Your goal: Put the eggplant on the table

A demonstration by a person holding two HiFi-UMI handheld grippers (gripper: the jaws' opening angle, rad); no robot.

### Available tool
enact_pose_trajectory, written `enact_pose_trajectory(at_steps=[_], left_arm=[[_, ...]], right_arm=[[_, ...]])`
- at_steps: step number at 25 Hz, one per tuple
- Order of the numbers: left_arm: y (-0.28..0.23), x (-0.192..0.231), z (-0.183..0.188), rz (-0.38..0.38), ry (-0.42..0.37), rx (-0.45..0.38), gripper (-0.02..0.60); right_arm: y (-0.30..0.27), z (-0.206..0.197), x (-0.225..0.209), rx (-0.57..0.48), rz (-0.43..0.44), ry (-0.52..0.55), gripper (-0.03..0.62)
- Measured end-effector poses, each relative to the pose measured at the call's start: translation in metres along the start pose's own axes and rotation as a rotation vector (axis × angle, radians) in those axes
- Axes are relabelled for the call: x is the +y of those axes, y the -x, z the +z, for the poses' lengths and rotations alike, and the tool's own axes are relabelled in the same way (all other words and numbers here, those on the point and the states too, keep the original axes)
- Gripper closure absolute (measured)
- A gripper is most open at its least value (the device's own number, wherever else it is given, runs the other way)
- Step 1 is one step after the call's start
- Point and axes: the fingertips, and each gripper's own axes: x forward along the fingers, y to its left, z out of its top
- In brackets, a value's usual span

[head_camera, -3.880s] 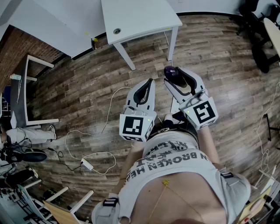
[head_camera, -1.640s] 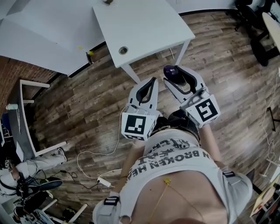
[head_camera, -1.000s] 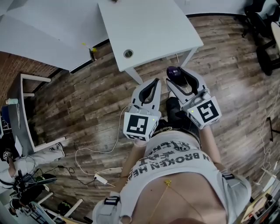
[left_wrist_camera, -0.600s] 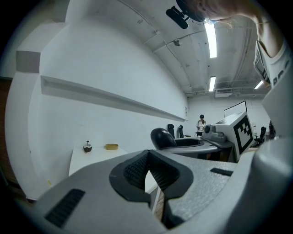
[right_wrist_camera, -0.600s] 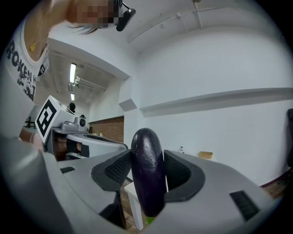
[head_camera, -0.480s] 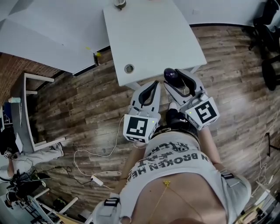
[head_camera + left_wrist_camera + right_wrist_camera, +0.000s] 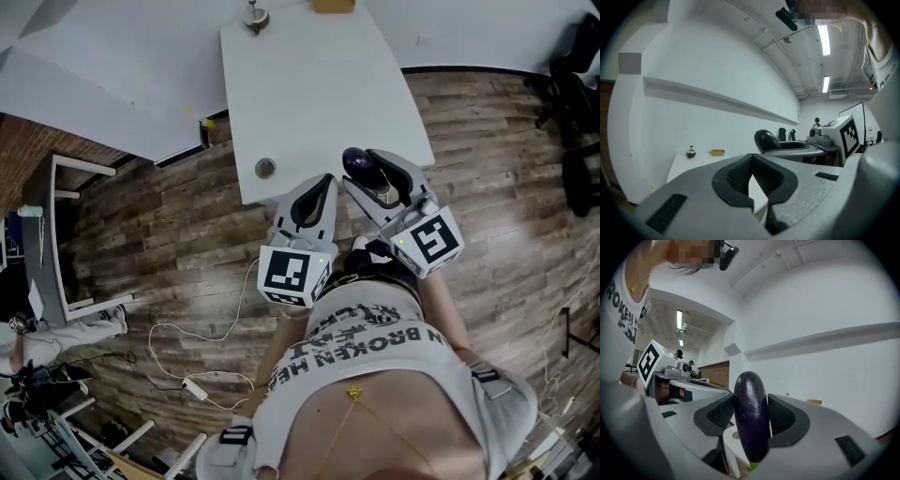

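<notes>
A dark purple eggplant (image 7: 356, 164) stands upright between the jaws of my right gripper (image 7: 362, 165), which is shut on it. In the right gripper view the eggplant (image 7: 751, 420) fills the gap between both ribbed pads, green stem end down. The white table (image 7: 319, 84) lies straight ahead, and both grippers' tips reach over its near edge. My left gripper (image 7: 321, 183) is beside the right one, shut with nothing in it; its pads meet at the tip (image 7: 751, 157). From the left gripper view the eggplant (image 7: 766, 139) shows to the right.
At the table's far end sit a small round object with a stem (image 7: 254, 16) and a tan box (image 7: 334, 5). A cable hole (image 7: 265, 168) is near the front left corner. White rack (image 7: 56, 234) and floor cables (image 7: 187, 384) lie left, chairs (image 7: 581, 56) right.
The person has stepped toward the table with both grippers held side by side. Their tips now overlap its near edge. The eggplant stays clamped in the right gripper.
</notes>
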Motion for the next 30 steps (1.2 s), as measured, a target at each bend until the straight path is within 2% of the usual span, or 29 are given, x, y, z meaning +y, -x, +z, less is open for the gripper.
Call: enact_pose_trajectory(at_steps=[5, 9, 13, 23, 30], left_arm=[[-0.015, -0.004, 0.000, 0.035, -0.008, -0.003, 0.575], [-0.018, 0.011, -0.006, 0.082, 0.007, 0.019, 0.575], [-0.025, 0.031, -0.006, 0.090, 0.018, 0.021, 0.575], [-0.071, 0.086, 0.012, -0.031, 0.004, -0.009, 0.575], [-0.095, 0.132, 0.013, -0.085, 0.011, 0.008, 0.575]], right_arm=[[-0.002, -0.003, -0.022, 0.013, 0.027, 0.011, 0.373], [-0.009, -0.007, -0.035, 0.021, 0.030, 0.008, 0.373], [-0.023, -0.007, -0.042, 0.025, 0.017, 0.002, 0.373], [-0.080, -0.001, -0.067, 0.019, -0.098, -0.004, 0.373], [-0.128, -0.001, -0.083, 0.034, -0.145, 0.002, 0.373]])
